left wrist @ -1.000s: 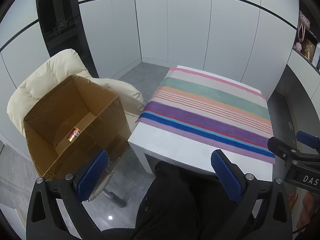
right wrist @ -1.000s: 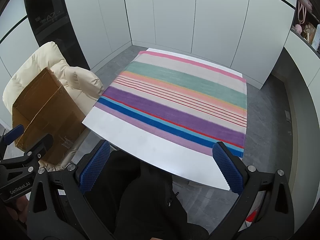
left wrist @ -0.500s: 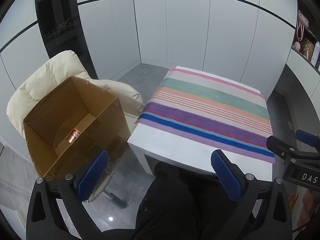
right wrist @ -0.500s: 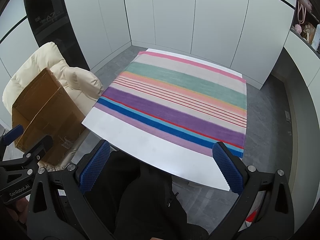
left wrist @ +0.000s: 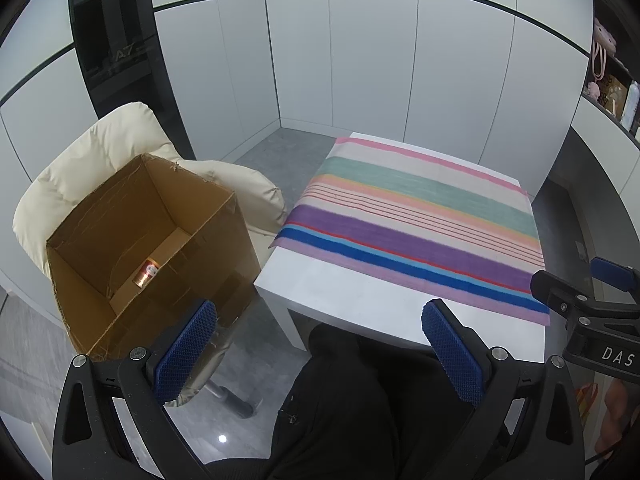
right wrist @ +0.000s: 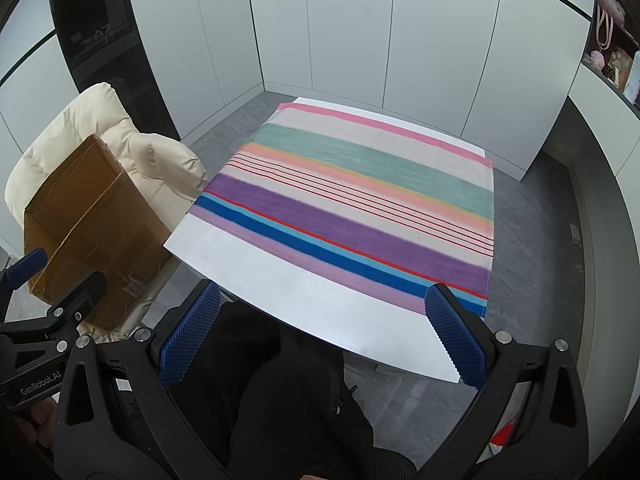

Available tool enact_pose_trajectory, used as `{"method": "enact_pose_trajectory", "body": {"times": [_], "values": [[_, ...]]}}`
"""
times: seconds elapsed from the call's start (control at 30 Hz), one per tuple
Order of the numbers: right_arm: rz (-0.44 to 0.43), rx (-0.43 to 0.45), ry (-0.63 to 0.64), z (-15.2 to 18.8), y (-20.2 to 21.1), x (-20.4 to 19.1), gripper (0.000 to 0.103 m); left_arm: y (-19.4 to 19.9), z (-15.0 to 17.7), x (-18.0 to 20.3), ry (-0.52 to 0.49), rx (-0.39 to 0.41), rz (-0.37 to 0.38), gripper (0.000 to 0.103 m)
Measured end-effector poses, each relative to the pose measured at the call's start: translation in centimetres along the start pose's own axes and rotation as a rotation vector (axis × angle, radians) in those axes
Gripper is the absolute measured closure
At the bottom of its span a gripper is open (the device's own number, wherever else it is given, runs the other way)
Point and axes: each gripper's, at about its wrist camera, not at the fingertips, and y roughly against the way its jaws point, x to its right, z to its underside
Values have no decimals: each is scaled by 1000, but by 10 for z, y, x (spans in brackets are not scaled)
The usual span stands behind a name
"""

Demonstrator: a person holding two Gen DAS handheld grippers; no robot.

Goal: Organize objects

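Note:
An open cardboard box rests on a cream padded chair, left of the table. A small red and copper can lies on the box floor. My left gripper hangs open above the person's lap, near the table's front edge, with nothing between its blue pads. My right gripper is likewise open and empty, in front of the table. The right wrist view shows the box from outside only. The striped cloth on the white table has nothing on it.
White cabinet walls enclose the room, with a dark glass panel at the back left. Shelves with small items stand at the far right. The person's dark-clothed legs lie under both grippers. Grey floor surrounds the table.

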Motion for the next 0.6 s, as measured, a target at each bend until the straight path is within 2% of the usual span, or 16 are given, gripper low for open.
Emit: {"method": "enact_pose_trajectory", "body": {"times": [0.6], "values": [[-4, 5, 10, 0, 0, 0, 0, 0, 1, 0, -5, 2, 5, 0]]}}
